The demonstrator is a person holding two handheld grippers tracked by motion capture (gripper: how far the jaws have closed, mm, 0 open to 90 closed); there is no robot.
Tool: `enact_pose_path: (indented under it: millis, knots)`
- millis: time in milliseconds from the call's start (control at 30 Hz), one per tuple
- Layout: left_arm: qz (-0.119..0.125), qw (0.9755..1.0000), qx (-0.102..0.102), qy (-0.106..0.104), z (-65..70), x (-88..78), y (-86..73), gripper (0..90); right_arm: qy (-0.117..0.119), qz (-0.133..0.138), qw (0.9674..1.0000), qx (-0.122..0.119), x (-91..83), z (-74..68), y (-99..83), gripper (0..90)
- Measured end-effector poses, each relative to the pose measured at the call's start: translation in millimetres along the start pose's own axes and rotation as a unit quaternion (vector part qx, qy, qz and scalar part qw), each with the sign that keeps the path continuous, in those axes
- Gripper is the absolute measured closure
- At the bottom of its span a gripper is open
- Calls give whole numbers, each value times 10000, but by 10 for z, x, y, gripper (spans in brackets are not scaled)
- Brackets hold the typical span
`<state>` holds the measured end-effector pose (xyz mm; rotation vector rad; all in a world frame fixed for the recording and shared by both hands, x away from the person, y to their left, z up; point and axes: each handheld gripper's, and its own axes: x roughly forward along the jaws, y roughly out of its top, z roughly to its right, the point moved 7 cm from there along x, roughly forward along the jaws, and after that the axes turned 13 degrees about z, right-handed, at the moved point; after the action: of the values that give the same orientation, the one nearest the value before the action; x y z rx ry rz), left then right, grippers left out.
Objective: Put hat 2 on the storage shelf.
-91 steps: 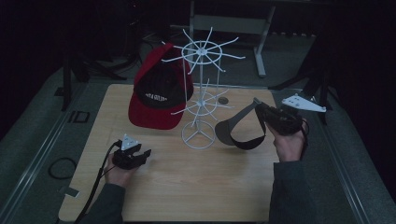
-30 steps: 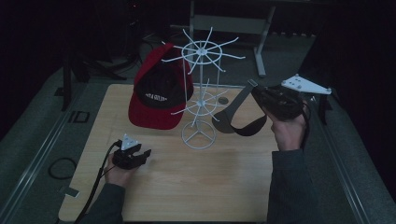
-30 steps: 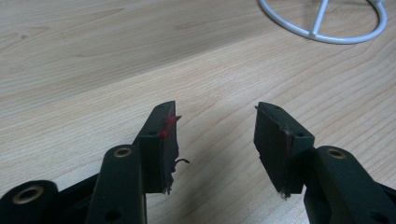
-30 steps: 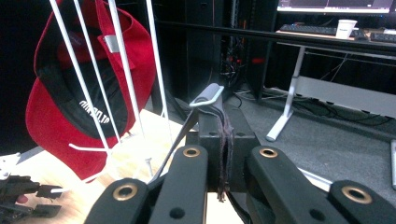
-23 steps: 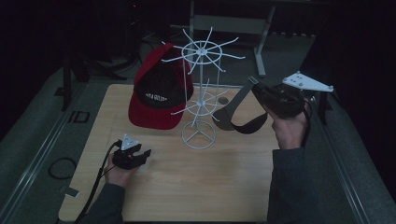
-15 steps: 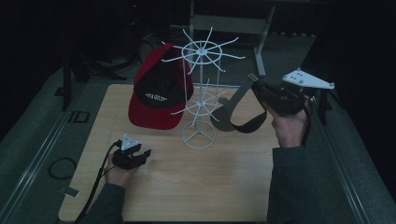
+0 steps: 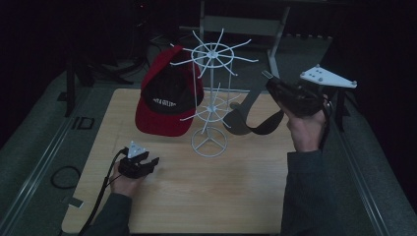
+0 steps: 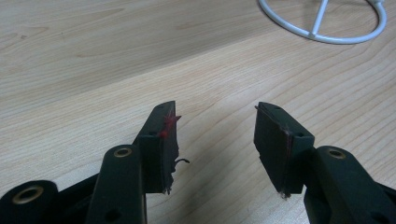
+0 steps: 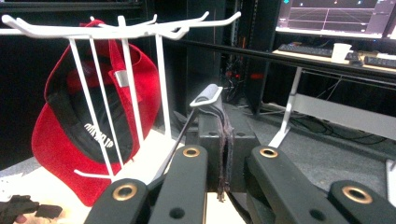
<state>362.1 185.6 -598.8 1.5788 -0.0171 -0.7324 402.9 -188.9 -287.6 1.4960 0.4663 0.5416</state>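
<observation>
A white wire hat rack (image 7: 211, 88) stands at the middle of the wooden table (image 7: 216, 196). A red cap (image 7: 167, 98) hangs on its left side, also visible behind the rack's prongs (image 9: 121, 30) as the red cap (image 9: 60, 135). My right gripper (image 7: 272, 84) is held in the air to the right of the rack, shut on the back of a dark grey cap (image 7: 251, 120), which hangs below it with its brim toward the rack. Dark fabric is pinched between the jaws of the right gripper (image 9: 225, 135). My left gripper (image 8: 215, 130) rests low on the table, open and empty, shown from above as the left gripper (image 7: 150, 162).
The rack's ring base (image 8: 322, 35) lies just ahead of the left gripper. Beyond the table are a metal desk frame (image 7: 275, 29) and a desk with a monitor (image 9: 336, 16) and a white cup (image 9: 340, 52). A cable loop (image 7: 64, 177) lies left of the table.
The right gripper has lifted the dark cap up and slightly back, beside the rack's upper prongs. The left gripper has stayed put.
</observation>
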Motion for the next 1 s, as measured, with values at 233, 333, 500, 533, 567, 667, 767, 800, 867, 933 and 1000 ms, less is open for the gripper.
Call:
enact_pose_path:
  millis: [233, 333, 500, 533, 567, 667, 767, 800, 867, 933, 1000]
  knots:
    - [-1, 10000, 3, -2, 1, 1, 0, 500, -5, 73, 10000, -48, 0, 3, 104, 880]
    - [-1, 10000, 1, -4, 0, 1, 1, 500, 0, 87, 9999, -56, 2, 1, 129, 880]
    - [-5, 10000, 3, -7, 1, 3, 0, 500, -8, 118, 9999, -76, 9, 8, 180, 880]
    - [-7, 10000, 5, -8, 1, 2, 0, 500, -6, 125, 9999, -86, 10, 9, 190, 880]
    - [-7, 10000, 2, -6, 0, 2, 0, 500, -5, 127, 9999, -103, 12, 9, 197, 880]
    - [-10, 10000, 3, -10, 3, 6, -1, 500, -6, 129, 9998, -124, 19, 9, 221, 880]
    - [-13, 10000, 7, -13, 5, 7, -1, 499, -2, 158, 9998, -129, 25, 4, 250, 880]
    - [-15, 10000, 11, -14, 5, 8, -1, 500, -7, 168, 9998, -136, 27, 3, 258, 880]
    - [-14, 10000, 10, -14, 4, 8, -1, 499, -2, 180, 9997, -133, 35, 0, 276, 880]
    - [-12, 10000, 9, -12, 5, 7, 0, 499, 2, 181, 9997, -135, 43, -5, 287, 880]
    - [-15, 10000, 12, -14, 5, 7, -1, 500, 5, 185, 9997, -154, 53, -11, 299, 880]
